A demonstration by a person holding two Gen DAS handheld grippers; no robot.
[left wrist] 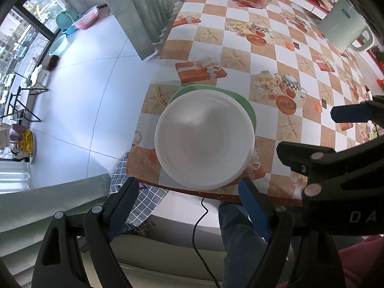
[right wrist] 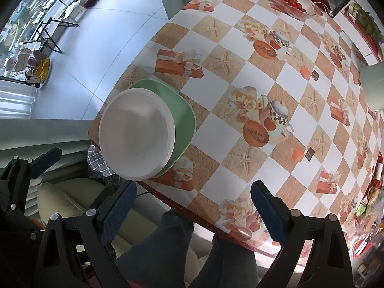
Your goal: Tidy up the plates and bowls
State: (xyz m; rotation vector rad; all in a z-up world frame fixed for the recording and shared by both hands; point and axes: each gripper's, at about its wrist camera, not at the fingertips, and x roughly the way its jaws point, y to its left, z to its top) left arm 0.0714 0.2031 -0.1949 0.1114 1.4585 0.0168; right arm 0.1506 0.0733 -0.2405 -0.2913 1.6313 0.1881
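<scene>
The only legible lettering is "DA", pale on the black body of the right gripper [left wrist: 345,124], cut off by the frame edge. A blue label on the white kettle [left wrist: 340,26] beyond it is too small to read.

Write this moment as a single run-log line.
stack: white bowls on green plate, near table edge | left gripper: open, empty, above bowls | right gripper: open, empty

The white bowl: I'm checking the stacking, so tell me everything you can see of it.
The white bowl is round, plain and matte, plastic by the look, upright and empty. Its rim shows layered edges, perhaps several nested bowls. It sits on a green squarish plate, off-centre toward the table's near edge, near a corner of the checkered tablecloth. Neither gripper touches it; the left gripper hangs open above.
</scene>
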